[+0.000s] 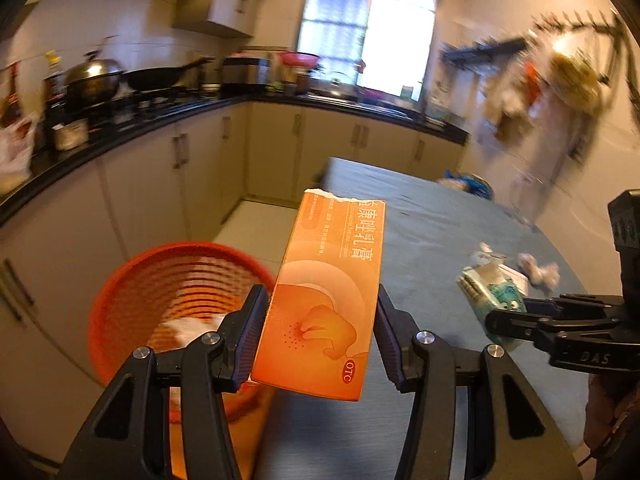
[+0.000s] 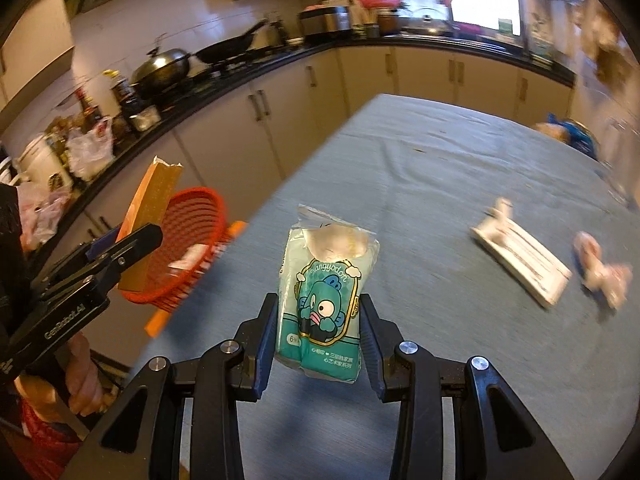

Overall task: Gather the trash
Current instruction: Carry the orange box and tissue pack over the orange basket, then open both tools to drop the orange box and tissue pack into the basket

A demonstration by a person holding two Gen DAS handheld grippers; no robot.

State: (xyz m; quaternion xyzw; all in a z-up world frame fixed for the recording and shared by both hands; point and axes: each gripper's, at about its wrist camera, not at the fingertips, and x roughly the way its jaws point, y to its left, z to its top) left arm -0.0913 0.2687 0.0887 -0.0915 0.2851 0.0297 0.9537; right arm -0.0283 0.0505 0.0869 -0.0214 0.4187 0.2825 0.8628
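My left gripper [image 1: 322, 332] is shut on an orange medicine carton [image 1: 324, 292] with a torn top, held upright at the table's left edge, just right of the red mesh basket [image 1: 132, 280]. That basket holds some white crumpled paper. My right gripper [image 2: 318, 344] is shut on a teal tissue packet [image 2: 326, 300] with a cartoon fish print, lifted over the blue tablecloth [image 2: 440, 168]. In the right wrist view the left gripper [image 2: 116, 252] shows at the left with the orange carton [image 2: 150, 216] in front of the red basket [image 2: 192, 240].
A flat white box [image 2: 520, 260] and a crumpled wrapper [image 2: 600, 272] lie on the table to the right. A blue bag [image 2: 576, 132] sits at the far right edge. Cabinets and a cluttered black counter [image 1: 120, 128] run along the left and back. A person's hand [image 2: 84, 376] holds the left gripper's handle.
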